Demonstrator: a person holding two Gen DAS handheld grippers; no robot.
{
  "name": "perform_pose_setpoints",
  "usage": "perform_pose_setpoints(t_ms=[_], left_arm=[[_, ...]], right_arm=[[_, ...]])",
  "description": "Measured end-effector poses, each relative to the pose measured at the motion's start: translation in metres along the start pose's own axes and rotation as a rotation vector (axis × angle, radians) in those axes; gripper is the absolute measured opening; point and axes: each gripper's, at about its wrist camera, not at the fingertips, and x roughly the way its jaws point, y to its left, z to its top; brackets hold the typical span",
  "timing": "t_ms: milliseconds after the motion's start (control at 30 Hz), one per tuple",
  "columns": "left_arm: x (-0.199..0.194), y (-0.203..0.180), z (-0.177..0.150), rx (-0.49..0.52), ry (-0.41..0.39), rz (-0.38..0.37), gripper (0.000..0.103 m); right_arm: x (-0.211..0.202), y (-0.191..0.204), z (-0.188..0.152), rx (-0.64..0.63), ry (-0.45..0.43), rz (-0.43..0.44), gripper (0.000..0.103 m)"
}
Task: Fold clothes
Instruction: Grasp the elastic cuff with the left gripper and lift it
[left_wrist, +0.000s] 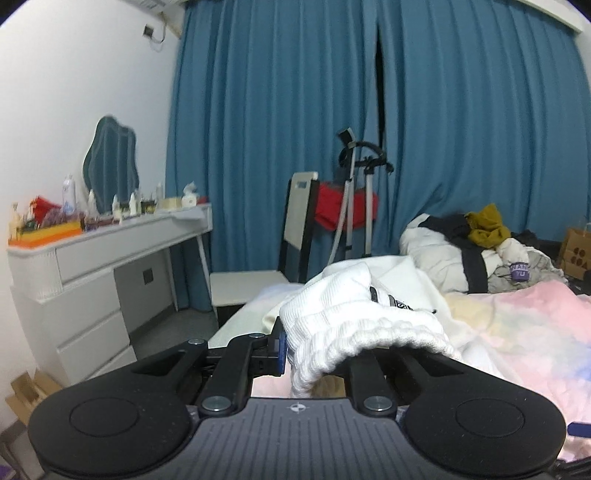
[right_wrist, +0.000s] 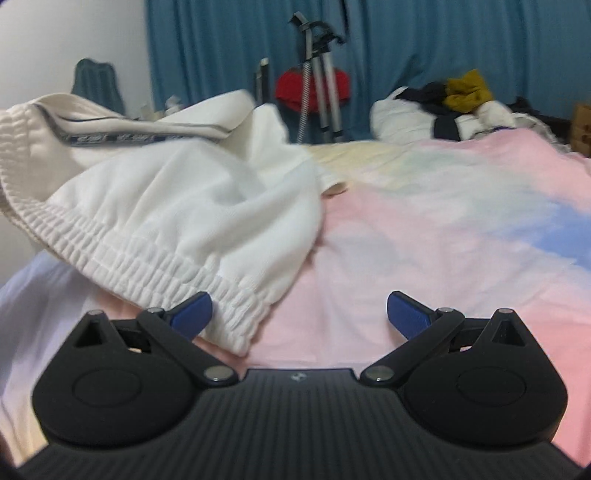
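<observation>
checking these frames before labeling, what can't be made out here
- Left wrist view: the left gripper jaws, covered by the white pants' elastic waistband.
- Right wrist view: printed lettering on the pants' dark stripe, motion-blurred.
- Left wrist view: small bottles on the dresser, too small to identify.

Left hand-held gripper (left_wrist: 317, 350) fingertips probably under white garment (left_wrist: 351, 325)
</observation>
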Motion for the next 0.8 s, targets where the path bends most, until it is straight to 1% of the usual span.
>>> perform_pose_setpoints(t_ms=[33,100,133,233,300,367,400,433,467,500,533,600,633,667,700,733,767,800], left_arm=[[0.002,0.003,-0.003,-0.012,0.006,0.003,0.014],[0.013,0.01,-0.002,-0.042,0.024,0.008,0.014],[0.018,0.014,-0.003,-0.059,0.036,0.01,0.014],[0.028,0.025,-0.005,-0.096,0.066,0.022,0.014],[0.032,0.031,-0.006,-0.112,0.074,0.034,0.014],[0.032,0.033,-0.005,-0.116,0.07,0.045,0.014],[0.032,0.032,-0.004,-0.111,0.069,0.047,0.014],[0.033,0.032,-0.004,-0.105,0.068,0.049,0.014],[0.033,0.031,-0.004,-0.096,0.07,0.049,0.014],[0.034,0.03,-0.005,-0.084,0.074,0.049,0.014],[0.036,0.028,-0.005,-0.071,0.079,0.048,0.014],[0.038,0.023,-0.006,-0.047,0.094,0.05,0.015],[0.04,0.021,-0.007,-0.043,0.102,0.05,0.015],[0.041,0.019,-0.008,-0.038,0.109,0.051,0.015],[0.042,0.018,-0.008,-0.033,0.116,0.052,0.015],[0.043,0.017,-0.009,-0.028,0.119,0.05,0.015],[0.046,0.016,-0.008,-0.023,0.123,0.048,0.015],[0.046,0.014,-0.009,-0.019,0.126,0.047,0.015]], right_arm=[[0.004,0.002,0.0,-0.004,0.016,0.027,0.103],[0.014,0.005,-0.001,-0.004,0.076,0.123,0.103],[0.016,0.009,-0.002,-0.02,0.094,0.14,0.103],[0.016,0.022,-0.004,-0.075,0.079,0.094,0.103],[0.016,0.012,0.0,-0.012,0.054,0.077,0.102],[0.015,0.002,0.003,0.051,0.028,0.061,0.092],[0.014,-0.002,0.005,0.084,0.015,0.054,0.088],[0.012,-0.008,0.008,0.124,0.003,0.055,0.085],[0.011,-0.012,0.01,0.16,-0.007,0.054,0.084],[0.014,-0.016,0.011,0.178,0.0,0.042,0.083],[0.017,-0.019,0.011,0.196,0.007,0.029,0.076],[0.022,-0.021,0.008,0.211,0.012,0.022,0.071],[0.025,-0.019,0.006,0.206,0.015,0.03,0.064],[0.03,-0.014,0.007,0.194,0.016,0.037,0.052],[0.029,-0.01,0.008,0.177,0.006,0.044,0.045],[0.027,-0.006,0.008,0.159,-0.004,0.049,0.029],[0.024,-0.002,0.011,0.141,-0.015,0.051,0.016],[0.017,0.0,0.013,0.135,-0.023,0.055,0.016]])
